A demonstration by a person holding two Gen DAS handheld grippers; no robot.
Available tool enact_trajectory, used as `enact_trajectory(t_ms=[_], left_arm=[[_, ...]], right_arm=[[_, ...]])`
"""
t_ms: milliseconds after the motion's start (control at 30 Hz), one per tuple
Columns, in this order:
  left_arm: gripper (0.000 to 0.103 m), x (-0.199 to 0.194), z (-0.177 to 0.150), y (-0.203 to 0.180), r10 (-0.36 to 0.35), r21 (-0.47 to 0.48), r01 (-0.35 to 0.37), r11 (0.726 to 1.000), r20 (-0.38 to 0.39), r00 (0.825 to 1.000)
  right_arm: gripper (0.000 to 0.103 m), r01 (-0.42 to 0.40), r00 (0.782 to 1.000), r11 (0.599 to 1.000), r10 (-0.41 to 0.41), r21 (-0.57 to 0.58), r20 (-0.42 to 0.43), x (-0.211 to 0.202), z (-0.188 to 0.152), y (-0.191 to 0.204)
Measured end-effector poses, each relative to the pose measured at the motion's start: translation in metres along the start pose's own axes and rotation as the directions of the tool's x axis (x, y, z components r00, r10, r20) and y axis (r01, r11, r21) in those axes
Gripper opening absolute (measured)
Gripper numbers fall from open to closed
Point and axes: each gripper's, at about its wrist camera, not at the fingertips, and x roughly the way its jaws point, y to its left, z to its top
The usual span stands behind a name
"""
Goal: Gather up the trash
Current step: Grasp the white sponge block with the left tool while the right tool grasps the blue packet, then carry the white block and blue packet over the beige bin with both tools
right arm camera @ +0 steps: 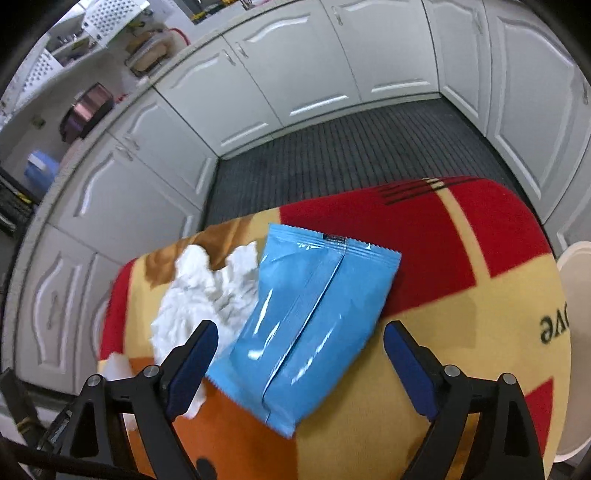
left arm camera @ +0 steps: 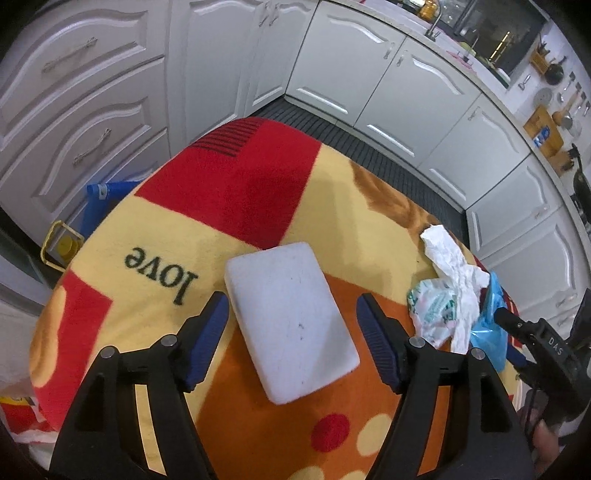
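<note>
While both grippers' fingers are spread, a blue wrapper [right arm camera: 310, 325] lies between the right gripper's [right arm camera: 299, 362] fingers.

blanket [left arm camera: 229, 192] red/yellow "love" | white cabinets [left arm camera: 388, 85] | dark ribbed floor mat [right arm camera: 351, 155]

We see white panelled cabinets [right arm camera: 295, 74] wrapping the room, dark ribbed floor mat [right arm camera: 351, 155], counter [left arm camera: 491, 79] with dark window [left arm camera: 506, 33] and hanging utensils [left arm camera: 569, 99]. Table under red-yellow blanket [left arm camera: 229, 192].
</note>
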Motion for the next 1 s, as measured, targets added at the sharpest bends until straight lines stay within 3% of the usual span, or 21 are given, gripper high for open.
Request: enact_trajectory(t_ms=[233,400,433,733,1000], left_arm=[[0.071,0.022,0.0,0.0,0.042,-0.018,-0.043,0.999,-0.025,0.999],[0.068,0.026,-0.008,-0.008,0.082,0.047,-0.083,0.995,0.014,0.997],[0.065,0.026,-0.011,-0.009,0.083,0.067,-0.083,0.994,0.017,0.996],[0.062,-0.022,-0.034,-0.028,-0.041,0.168,0.03,0.985,0.062,0.997],[0.062,-0.046,-0.076,-0.086,-0.11,0.324,0.093,0.942,0.036,0.993]], right_arm=[[0.088,-0.003,1.0,0.999,0.004,-0.043,0.01,0.008,-0.001,0.004],[0.059,-0.042,0.999,0.997,0.044,-0.068,0.029,-0.001,-0.007,-0.004],[0.059,-0.046,0.998,0.996,0.048,-0.081,0.031,-0.005,-0.009,-0.005],[0.057,-0.092,0.993,0.983,0.103,-0.16,0.063,-0.052,-0.037,-0.014],[0.057,-0.057,0.996,0.973,0.071,-0.223,0.057,-0.083,-0.074,-0.031]])
